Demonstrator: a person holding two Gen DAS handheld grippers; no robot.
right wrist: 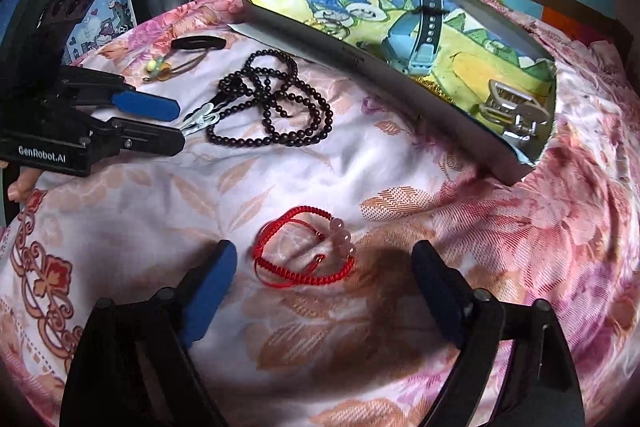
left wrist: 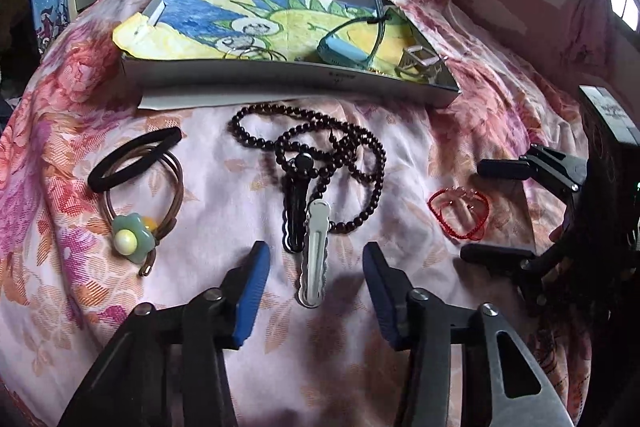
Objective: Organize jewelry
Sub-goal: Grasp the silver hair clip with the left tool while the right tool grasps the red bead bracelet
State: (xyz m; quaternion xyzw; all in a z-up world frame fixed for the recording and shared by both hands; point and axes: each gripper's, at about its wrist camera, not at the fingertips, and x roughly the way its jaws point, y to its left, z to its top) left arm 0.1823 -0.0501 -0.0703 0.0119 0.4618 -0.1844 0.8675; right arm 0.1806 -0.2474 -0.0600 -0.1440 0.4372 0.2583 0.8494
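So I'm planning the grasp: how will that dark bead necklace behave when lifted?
The bead necklace lies in loose overlapping loops, so it will probably hang limp. It drapes over the black hair clip, so it may drag it. Round beads could slip.

Bare bedsheet (right wrist: pixel 320 163) between bead necklace (right wrist: pixel 276 107) and red bracelet (right wrist: pixel 304 251); box wall (right wrist: pixel 400 95) blocks far side.

Glossy dark bead necklace (left wrist: pixel 320 155), shiny metal clip (left wrist: pixel 315 255), woven floral cloth (left wrist: pixel 200 307).
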